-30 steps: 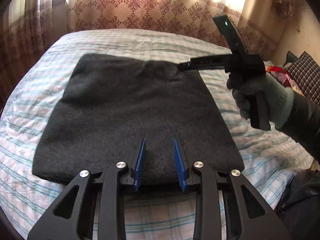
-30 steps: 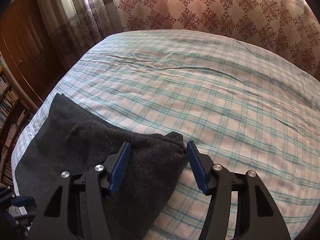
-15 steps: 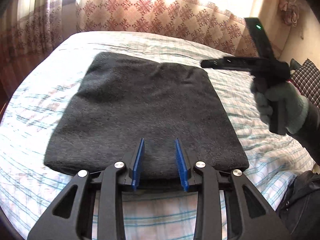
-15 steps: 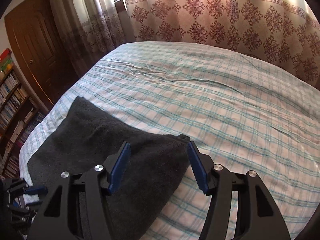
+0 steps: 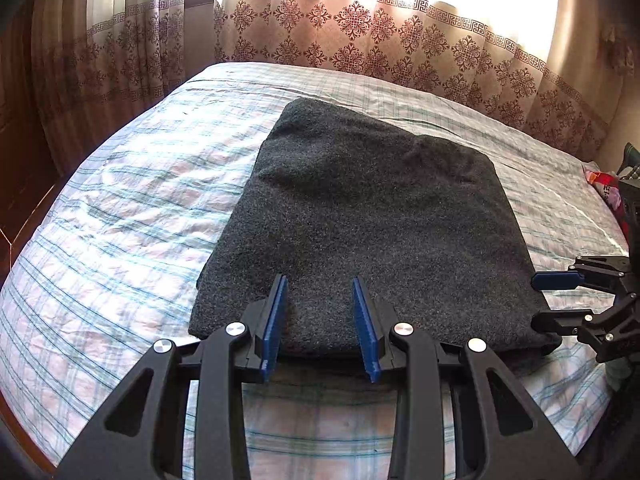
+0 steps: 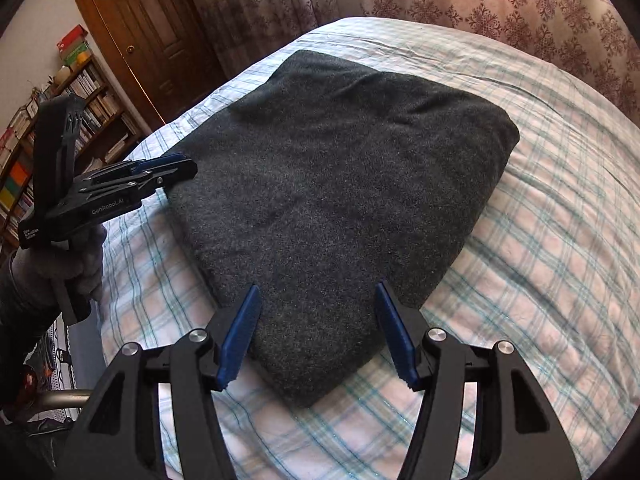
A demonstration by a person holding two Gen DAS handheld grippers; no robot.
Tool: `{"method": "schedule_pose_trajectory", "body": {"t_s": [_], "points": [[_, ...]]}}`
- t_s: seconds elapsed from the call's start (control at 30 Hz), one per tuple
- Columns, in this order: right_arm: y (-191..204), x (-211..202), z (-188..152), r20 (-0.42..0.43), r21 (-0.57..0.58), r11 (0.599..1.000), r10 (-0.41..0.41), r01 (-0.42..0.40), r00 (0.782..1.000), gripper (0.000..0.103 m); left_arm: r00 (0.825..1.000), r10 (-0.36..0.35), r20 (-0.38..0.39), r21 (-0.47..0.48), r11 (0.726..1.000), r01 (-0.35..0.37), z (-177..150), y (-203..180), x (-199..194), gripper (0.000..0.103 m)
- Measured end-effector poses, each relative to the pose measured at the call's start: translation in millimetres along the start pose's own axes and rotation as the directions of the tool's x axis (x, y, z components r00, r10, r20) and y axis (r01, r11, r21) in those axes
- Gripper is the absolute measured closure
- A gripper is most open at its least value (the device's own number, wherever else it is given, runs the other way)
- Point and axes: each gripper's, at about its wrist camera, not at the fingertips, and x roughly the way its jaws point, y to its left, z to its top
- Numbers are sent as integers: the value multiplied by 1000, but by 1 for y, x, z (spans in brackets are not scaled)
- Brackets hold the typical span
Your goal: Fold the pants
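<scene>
The dark grey pants (image 5: 372,220) lie folded into a thick rectangle on the plaid bed (image 5: 120,208). My left gripper (image 5: 320,324) is open and empty, its blue fingertips just over the near edge of the pants. My right gripper (image 6: 318,332) is open and empty above the near corner of the pants (image 6: 340,184). The right gripper also shows at the right edge of the left wrist view (image 5: 556,300), beside the near right corner. The left gripper shows in the right wrist view (image 6: 168,168), at the left edge of the pants.
Patterned curtains (image 5: 360,28) hang behind the bed. A wooden door (image 6: 148,32) and a bookshelf (image 6: 60,120) stand to the left. A colourful cloth (image 5: 604,188) lies at the far right of the bed.
My right gripper has pulled back from the far right corner of the pants to the near right corner. My left gripper has shifted left and a little back. Both stay open.
</scene>
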Motion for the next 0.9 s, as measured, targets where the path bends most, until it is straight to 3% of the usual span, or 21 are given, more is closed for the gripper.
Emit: {"method": "schedule_pose_trajectory", "body": {"t_s": [0.3, 0.9], "points": [[2, 11, -2, -27, -12, 1000, -15, 14, 1000, 42, 999, 25, -20, 5, 1000, -25, 1, -5, 3, 69], [6, 0, -25, -41, -34, 998, -58, 57, 997, 39, 979, 183, -90, -23, 982, -186, 2, -31, -4, 69]]}}
